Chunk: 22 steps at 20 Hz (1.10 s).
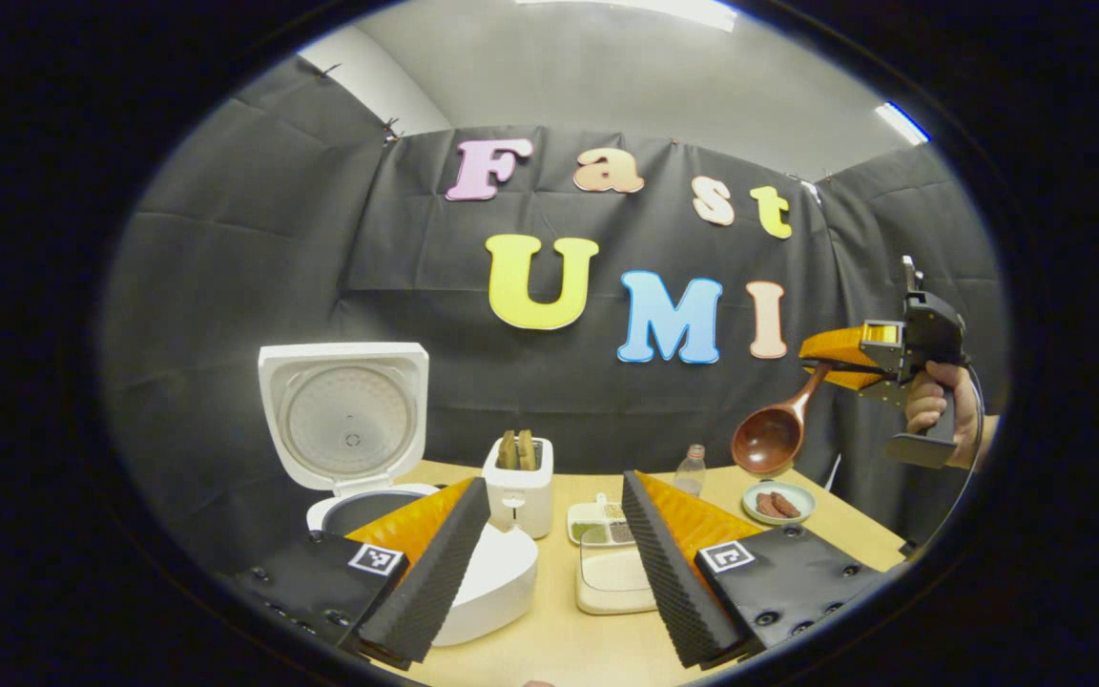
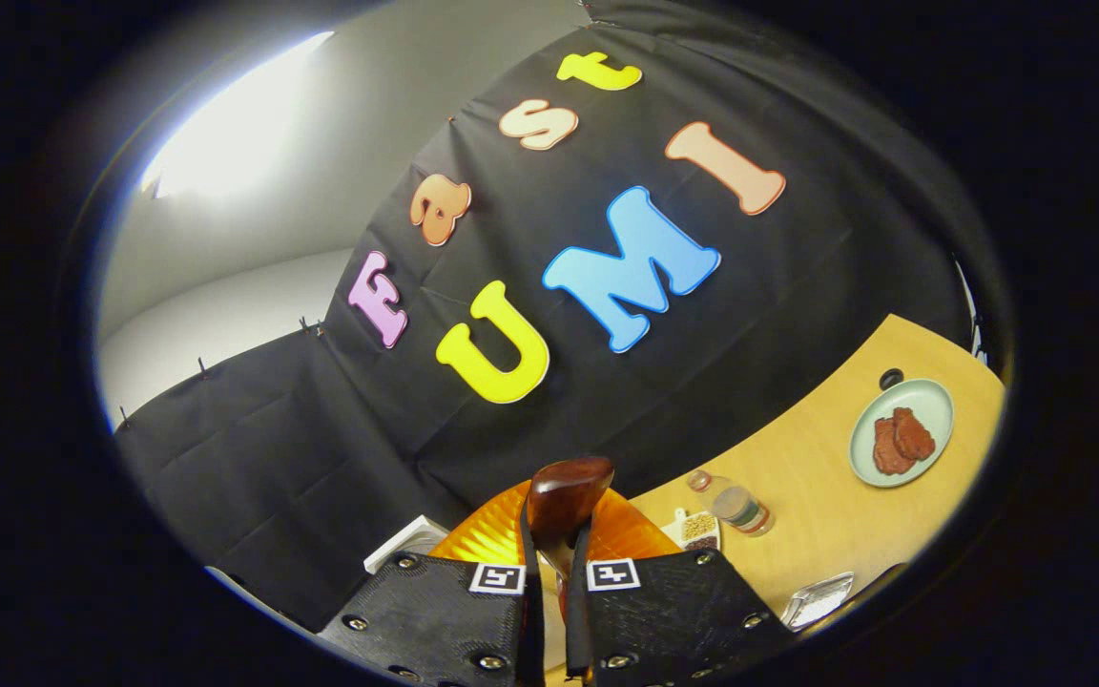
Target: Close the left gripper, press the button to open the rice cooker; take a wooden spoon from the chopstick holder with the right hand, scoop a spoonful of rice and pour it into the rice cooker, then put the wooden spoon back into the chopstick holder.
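Wooden bench (image 1: 549, 649) lay under my left gripper (image 1: 557, 563) in the left gripper view, its jaws wide apart above the cooker (image 1: 473, 582), whose lid (image 1: 344, 415) stood upright. Far right, a hand (image 1: 941, 405) held my right gripper (image 1: 845, 361) aloft, gripping the spoon (image 1: 774, 437), bowl tipped down. In the right gripper view, the right gripper (image 2: 554, 596) had its jaws clamped on the spoon (image 2: 564, 496), high over the bench (image 2: 817, 515) and a plate (image 2: 931, 405).
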Available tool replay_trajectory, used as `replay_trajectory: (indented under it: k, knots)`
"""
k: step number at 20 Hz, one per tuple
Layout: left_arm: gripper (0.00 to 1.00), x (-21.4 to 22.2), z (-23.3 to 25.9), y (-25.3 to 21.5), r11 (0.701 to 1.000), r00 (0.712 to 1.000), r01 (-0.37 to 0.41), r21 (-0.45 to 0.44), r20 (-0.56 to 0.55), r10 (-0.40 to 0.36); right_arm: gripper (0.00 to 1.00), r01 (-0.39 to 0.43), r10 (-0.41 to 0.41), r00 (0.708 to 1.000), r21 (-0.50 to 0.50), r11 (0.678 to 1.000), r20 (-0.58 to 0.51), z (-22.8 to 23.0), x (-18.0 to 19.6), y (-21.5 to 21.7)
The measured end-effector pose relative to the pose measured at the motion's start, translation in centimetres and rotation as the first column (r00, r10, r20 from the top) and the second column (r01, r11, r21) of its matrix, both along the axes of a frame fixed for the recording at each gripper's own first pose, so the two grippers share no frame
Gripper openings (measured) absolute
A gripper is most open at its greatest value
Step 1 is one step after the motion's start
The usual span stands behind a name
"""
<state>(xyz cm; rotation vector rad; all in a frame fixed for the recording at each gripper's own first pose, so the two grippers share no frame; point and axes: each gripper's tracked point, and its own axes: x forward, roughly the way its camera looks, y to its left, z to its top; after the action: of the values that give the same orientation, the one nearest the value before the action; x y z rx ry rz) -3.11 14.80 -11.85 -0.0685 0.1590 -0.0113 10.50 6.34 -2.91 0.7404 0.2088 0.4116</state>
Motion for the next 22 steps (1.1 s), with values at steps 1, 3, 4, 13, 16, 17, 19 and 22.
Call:
replay_trajectory:
  k: [1, 3, 4, 13, 16, 17, 19, 22]
  knots:
    - [0.98, 0.0, 0.3, -0.5, 1.0, 1.0, 0.001, 0.004, 0.003, -0.001, 0.09, 0.02, -0.02, 1.0, -0.007, 1.0, -0.009, -0.5, -0.1, -1.3]
    - [0.97, 0.4, 0.6, -1.2, 1.0, 1.0, 0.004, 0.012, 0.004, -0.004, 0.09, 0.068, -0.069, 0.997, -0.043, 0.997, -0.026, -1.9, -0.3, -3.9]
    - [0.97, 0.6, 0.7, -1.6, 1.0, 1.0, 0.005, 0.016, 0.005, -0.005, 0.09, 0.099, -0.101, 0.994, -0.069, 0.993, -0.029, -2.7, -0.3, -5.2]
    - [0.96, 1.1, 1.2, -5.9, 0.998, 0.999, 0.032, 0.048, 0.002, -0.032, 0.09, 0.173, -0.226, 0.962, -0.301, 0.938, -0.153, -14.0, -1.6, -9.7]
    - [0.97, 1.0, 1.0, -6.5, 0.998, 0.999, 0.03, 0.062, -0.019, -0.029, 0.09, 0.132, -0.209, 0.962, -0.373, 0.918, -0.175, -17.6, -1.6, -8.8]
    - [0.96, 1.0, 0.9, -6.7, 0.998, 0.999, 0.026, 0.061, -0.025, -0.024, 0.09, 0.119, -0.201, 0.962, -0.381, 0.917, -0.185, -18.4, -1.5, -8.4]
    - [0.97, 0.4, 0.9, -6.8, 0.998, 1.0, 0.012, 0.06, -0.028, -0.01, 0.09, 0.098, -0.202, 0.957, -0.425, 0.9, -0.208, -20.4, -1.1, -8.0]
    - [0.96, -0.4, 1.9, -6.5, 0.997, 1.0, -0.02, 0.075, -0.019, 0.022, 0.09, 0.064, -0.183, 0.96, -0.471, 0.88, -0.211, -22.2, -0.7, -7.0]
